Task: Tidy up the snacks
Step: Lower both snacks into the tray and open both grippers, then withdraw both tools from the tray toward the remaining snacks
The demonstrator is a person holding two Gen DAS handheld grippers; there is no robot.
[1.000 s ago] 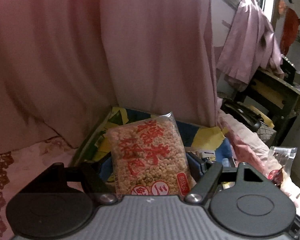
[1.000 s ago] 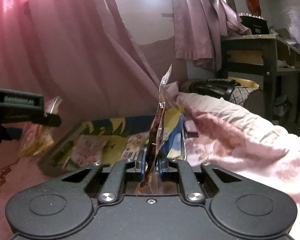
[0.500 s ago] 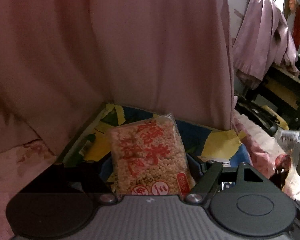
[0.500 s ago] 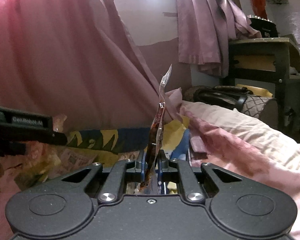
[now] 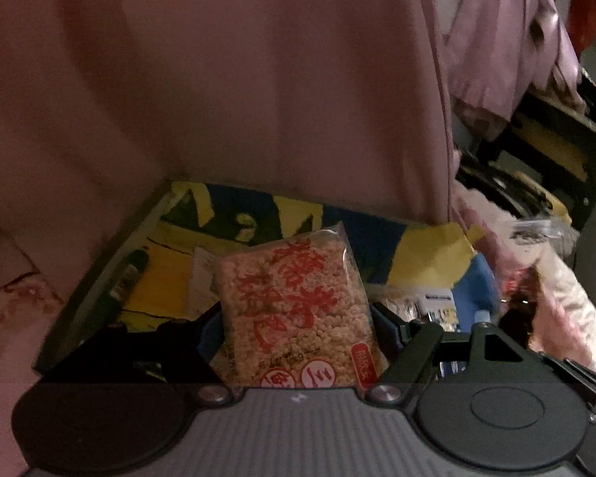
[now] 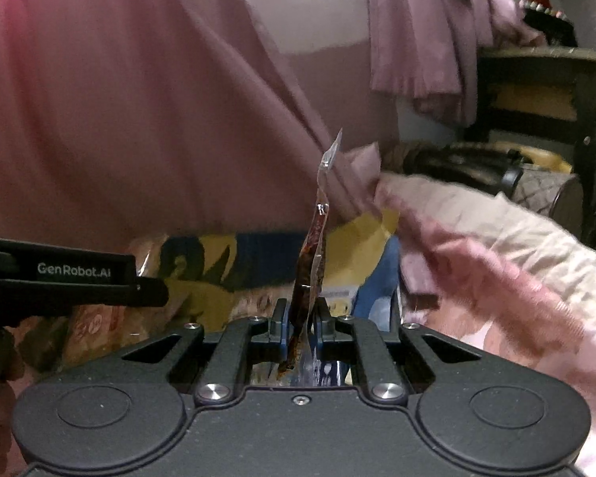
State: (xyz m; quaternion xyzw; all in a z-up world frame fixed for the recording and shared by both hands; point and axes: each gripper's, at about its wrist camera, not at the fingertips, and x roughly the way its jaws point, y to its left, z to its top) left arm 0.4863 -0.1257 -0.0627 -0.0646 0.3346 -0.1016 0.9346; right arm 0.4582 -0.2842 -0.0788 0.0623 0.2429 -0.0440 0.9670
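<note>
Left wrist: left tool wide, clamped on clear square pack of puffed-rice cake with red lettering, over the yellow-and-blue cardboard box against the pink curtain.

Right wrist: right tool nearly closed, pinching thin clear sachet of dark red-brown snack edge-on and upright, above the same box. Left tool at frame left.

Both views dim with a pink cast. Fisheye bending and black corners at the edges. Motion blur softens the bedding right of the right gripper; deep shadow over the left gripper body.
</note>
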